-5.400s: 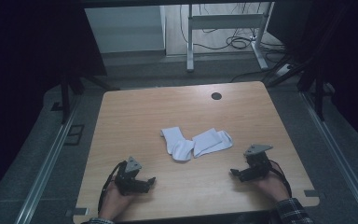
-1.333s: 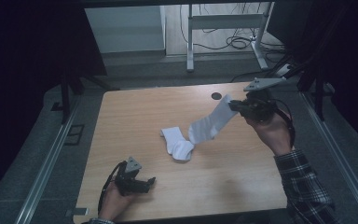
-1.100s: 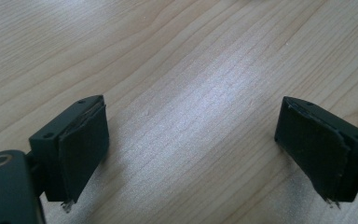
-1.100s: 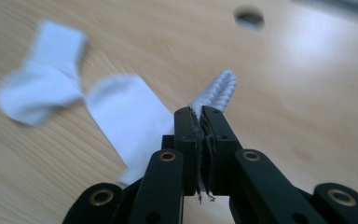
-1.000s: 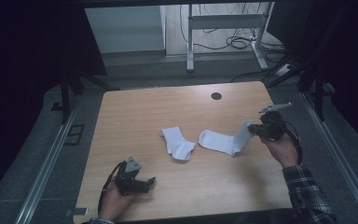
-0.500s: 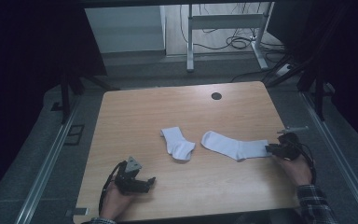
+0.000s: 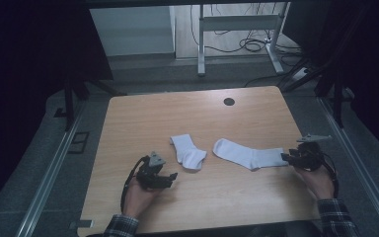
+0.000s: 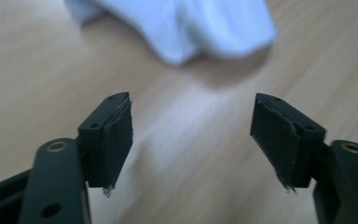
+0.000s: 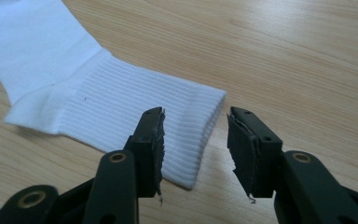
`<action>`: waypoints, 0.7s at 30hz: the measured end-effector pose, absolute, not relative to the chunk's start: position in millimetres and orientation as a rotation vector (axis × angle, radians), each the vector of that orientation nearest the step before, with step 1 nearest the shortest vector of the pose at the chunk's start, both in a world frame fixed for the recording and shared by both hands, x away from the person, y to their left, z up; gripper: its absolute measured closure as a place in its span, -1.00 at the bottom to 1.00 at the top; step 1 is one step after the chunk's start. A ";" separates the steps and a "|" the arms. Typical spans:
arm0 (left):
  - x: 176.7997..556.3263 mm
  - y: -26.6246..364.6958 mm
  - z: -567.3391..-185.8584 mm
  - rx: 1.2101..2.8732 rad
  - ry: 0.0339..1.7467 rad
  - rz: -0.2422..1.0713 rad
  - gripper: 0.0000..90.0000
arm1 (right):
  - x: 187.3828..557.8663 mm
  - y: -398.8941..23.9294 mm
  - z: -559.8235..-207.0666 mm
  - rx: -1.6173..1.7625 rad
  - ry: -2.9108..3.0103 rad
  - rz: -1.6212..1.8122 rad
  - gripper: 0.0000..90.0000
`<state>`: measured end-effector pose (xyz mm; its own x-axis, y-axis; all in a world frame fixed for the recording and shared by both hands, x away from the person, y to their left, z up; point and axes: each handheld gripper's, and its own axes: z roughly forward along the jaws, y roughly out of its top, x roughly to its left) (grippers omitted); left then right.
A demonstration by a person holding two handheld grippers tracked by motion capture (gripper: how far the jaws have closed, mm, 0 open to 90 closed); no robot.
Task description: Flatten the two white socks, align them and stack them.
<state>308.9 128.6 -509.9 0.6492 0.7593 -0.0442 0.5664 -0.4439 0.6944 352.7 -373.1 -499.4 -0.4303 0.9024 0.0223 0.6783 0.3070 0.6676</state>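
Two white socks lie on the wooden table (image 7: 143, 118). A short crumpled sock (image 7: 188, 154) is at the middle; a longer sock (image 7: 249, 154) lies flat to its right, cuff toward my right gripper (image 7: 288, 158). That gripper is open, and its jaws have just been opening. In the right gripper view the ribbed cuff (image 9: 135, 121) rests on the table under the jaws of the right gripper (image 9: 196, 126), no pad pressing it. My left gripper (image 7: 170, 176) sits near the front left. Its jaws have just been closing, still apart, nothing between them. The left gripper view shows the crumpled sock (image 8: 186, 28) blurred ahead of the left gripper (image 8: 193, 121).
A dark round grommet hole (image 7: 229, 101) sits near the table's far edge. Beyond the table stand white desk legs (image 7: 201, 44) with cables on the floor. The right gripper is close to the table's right edge (image 7: 303, 143).
The right gripper lowered the long sock flat on the table's right side and let go of its cuff. The left gripper moved forward and right toward the crumpled sock.
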 end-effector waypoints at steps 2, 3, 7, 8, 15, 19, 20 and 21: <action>318.0 118.0 -506.5 2.162 1.014 0.358 -0.24 | 352.1 -374.6 -499.1 1.418 2.217 0.871 0.14; 324.4 110.1 -504.2 2.155 1.004 0.358 -0.24 | 351.8 -375.5 -499.1 1.418 2.213 0.875 0.12; 343.4 81.7 -498.2 2.155 0.969 0.363 -0.16 | 351.3 -377.7 -500.9 1.428 2.201 0.886 0.02; 346.6 76.2 -497.3 2.160 0.960 0.365 -0.12 | 351.3 -377.8 -501.9 1.432 2.202 0.888 0.02; 375.5 26.5 -497.5 2.201 0.905 0.373 0.18 | 350.7 -375.8 -505.3 1.422 2.207 0.888 0.23; 388.7 7.9 -500.8 2.203 0.909 0.369 0.33 | 351.7 -375.4 -505.5 1.437 2.213 0.892 0.45; 391.5 3.9 -501.8 2.201 0.908 0.364 0.34 | 351.9 -375.2 -505.4 1.442 2.210 0.899 0.50; 394.0 -0.2 -503.1 2.201 0.911 0.363 0.36 | 352.2 -375.1 -505.3 1.441 2.210 0.905 0.54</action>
<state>394.0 -0.2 -503.1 0.7111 0.7030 -0.0126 0.5017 -0.4947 0.7096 352.2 -375.1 -505.3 -0.4210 0.9056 0.0510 0.6813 0.2787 0.6769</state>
